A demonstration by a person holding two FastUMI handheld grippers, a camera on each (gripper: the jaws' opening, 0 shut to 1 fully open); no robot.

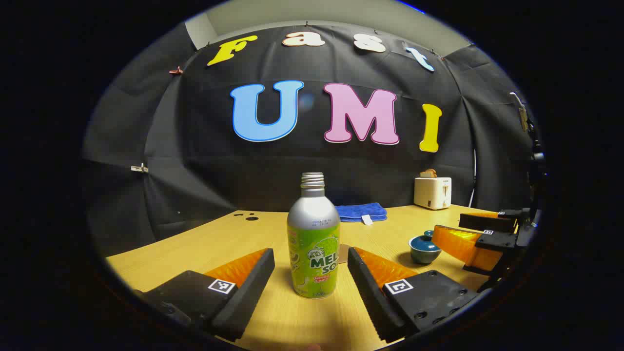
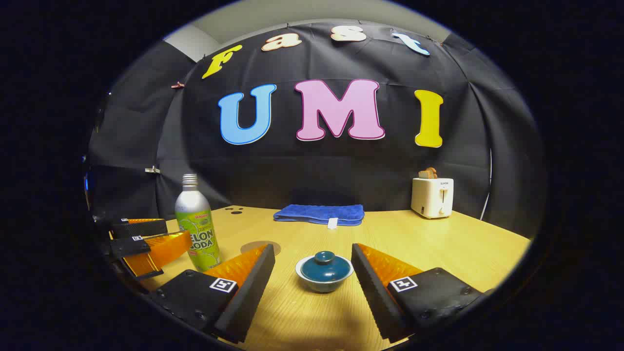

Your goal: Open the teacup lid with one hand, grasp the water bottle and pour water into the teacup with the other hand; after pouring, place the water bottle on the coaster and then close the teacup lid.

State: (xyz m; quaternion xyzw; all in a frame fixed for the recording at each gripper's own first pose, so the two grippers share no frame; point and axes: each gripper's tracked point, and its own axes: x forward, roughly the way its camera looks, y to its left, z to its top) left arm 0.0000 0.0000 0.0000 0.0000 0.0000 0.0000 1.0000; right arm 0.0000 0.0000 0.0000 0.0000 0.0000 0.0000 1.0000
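A silver bottle with a green label stands upright and uncapped on the wooden table, between the spread fingers of my left gripper, which is open and not touching it. Behind the bottle lies a flat round coaster, mostly hidden; it is plainer in the right gripper view. The small teacup with its dark teal lid sits between the fingers of my open right gripper, untouched. The bottle and the left gripper show at that view's left. In the left gripper view, the teacup and right gripper are at the right.
A folded blue towel lies at the back of the table. A white toaster with bread in it stands at the back right. Two small dark holes mark the tabletop at the back left.
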